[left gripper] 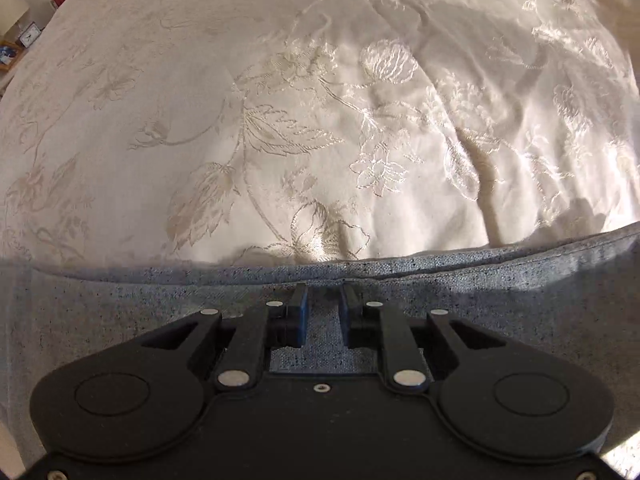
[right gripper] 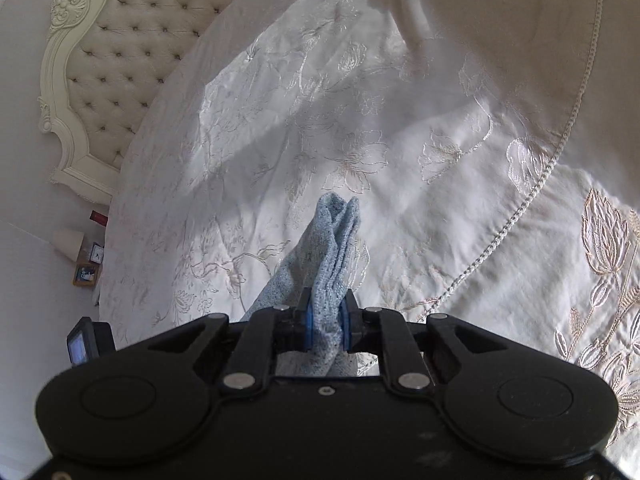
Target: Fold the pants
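My right hand-held gripper [right gripper: 325, 322] is clamped on a bunched fold of the pants [right gripper: 332, 248], soft speckled light-blue cloth that sticks up past the blue pads above the bed [right gripper: 460, 240]. My left hand-held gripper [left gripper: 323, 300] sits low over more of the same cloth; its narrow jaws have fabric between them, though whether they pinch it I cannot tell. The bedspread [left gripper: 280, 120] is glossy cream with embroidered flowers.

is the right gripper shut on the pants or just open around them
Shut on them. In the right wrist view the right gripper has its jaws pressed against a bunched fold of the pants.
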`<state>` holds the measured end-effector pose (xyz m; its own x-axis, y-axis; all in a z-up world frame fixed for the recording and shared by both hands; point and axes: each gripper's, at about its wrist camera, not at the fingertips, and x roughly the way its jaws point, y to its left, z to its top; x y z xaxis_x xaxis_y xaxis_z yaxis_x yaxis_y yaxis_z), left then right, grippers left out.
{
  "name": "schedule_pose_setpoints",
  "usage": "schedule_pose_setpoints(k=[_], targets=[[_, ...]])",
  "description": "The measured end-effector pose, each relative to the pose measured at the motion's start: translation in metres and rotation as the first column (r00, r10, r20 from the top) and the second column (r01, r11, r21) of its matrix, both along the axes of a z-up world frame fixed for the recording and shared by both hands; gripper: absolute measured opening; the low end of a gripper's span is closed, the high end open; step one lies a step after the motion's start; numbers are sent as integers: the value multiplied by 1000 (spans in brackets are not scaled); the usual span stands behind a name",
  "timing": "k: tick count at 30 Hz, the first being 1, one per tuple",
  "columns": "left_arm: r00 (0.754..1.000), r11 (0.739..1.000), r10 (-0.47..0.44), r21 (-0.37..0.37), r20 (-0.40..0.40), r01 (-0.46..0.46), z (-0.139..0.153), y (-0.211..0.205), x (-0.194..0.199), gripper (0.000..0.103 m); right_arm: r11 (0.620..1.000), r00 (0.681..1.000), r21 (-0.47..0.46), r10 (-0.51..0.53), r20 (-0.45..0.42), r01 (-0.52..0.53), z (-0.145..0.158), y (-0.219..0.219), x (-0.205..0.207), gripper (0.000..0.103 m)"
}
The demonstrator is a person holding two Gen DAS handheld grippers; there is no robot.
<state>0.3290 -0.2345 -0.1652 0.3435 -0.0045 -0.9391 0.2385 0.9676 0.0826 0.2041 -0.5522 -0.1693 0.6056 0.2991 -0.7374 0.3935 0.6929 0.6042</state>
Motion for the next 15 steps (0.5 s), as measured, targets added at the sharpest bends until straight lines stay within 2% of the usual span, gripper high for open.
schedule_pose_setpoints(k=[3, 5, 8, 10, 12, 15], targets=[[999, 996, 30, -82, -29, -33, 17, 24, -27, 25, 1000, 1000, -27, -1, -1, 1, 8, 8, 0, 14], [997, 991, 9, -135, -71, -19, 16, 31, -47, 25, 998, 1000, -57, 0, 5, 0, 16, 17, 0, 14], [991, 992, -45, -126, -125, 29, -2, 25, -65, 25, 997, 1000, -82, 3, 12, -2, 27, 28, -2, 14], [977, 988, -107, -127, -186, 84, -21, 21, -71, 25, 994, 1000, -104, 10, 19, -8, 37, 38, -3, 14], [977, 983, -132, -145, -165, 108, -21, 25, -74, 25, 991, 999, -129, 26, 29, -22, 46, 50, -5, 14], [986, 975, -58, -219, -159, 22, 2, 58, -73, 26, 985, 997, -165, 63, 44, -55, 66, 77, -6, 14]])
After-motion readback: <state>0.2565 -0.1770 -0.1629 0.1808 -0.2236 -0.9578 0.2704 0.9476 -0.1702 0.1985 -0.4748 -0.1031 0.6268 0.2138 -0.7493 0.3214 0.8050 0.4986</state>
